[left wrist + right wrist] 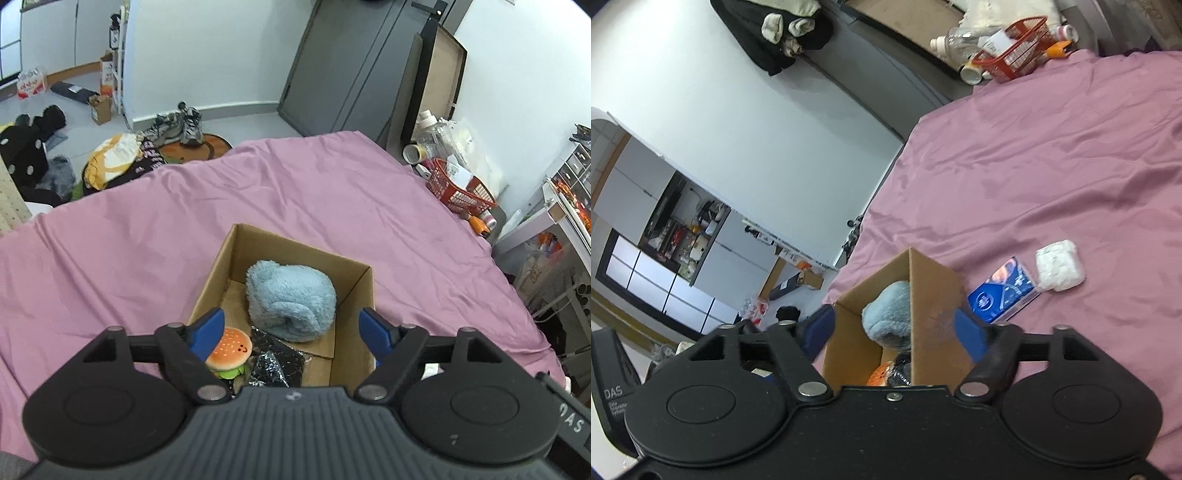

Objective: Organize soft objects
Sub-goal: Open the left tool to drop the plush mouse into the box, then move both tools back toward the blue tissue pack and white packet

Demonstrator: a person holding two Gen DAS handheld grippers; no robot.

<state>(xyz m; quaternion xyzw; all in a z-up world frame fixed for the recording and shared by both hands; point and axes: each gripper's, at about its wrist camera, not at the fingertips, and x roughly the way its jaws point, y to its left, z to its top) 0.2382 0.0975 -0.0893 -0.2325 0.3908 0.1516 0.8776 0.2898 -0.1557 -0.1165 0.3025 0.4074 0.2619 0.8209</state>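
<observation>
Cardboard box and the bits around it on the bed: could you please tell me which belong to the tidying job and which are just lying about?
Part of the job:
cardboard box
blue fluffy item, in the box
burger plush, in the box
dark sparkly item, in the box
blue packet, on the sheet
white soft bundle, on the sheet

Just lying about:
red basket
sneakers

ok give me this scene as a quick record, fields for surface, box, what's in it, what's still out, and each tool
surface: pink bedsheet
box: open cardboard box on the sheet
in box: fluffy blue plush, burger plush, dark sparkly fabric
still out: blue tissue pack and white soft packet, lying on the sheet beside the box
left tool: open, over the box, holding nothing
right tool: open, a box corner between its fingers, holding nothing
</observation>
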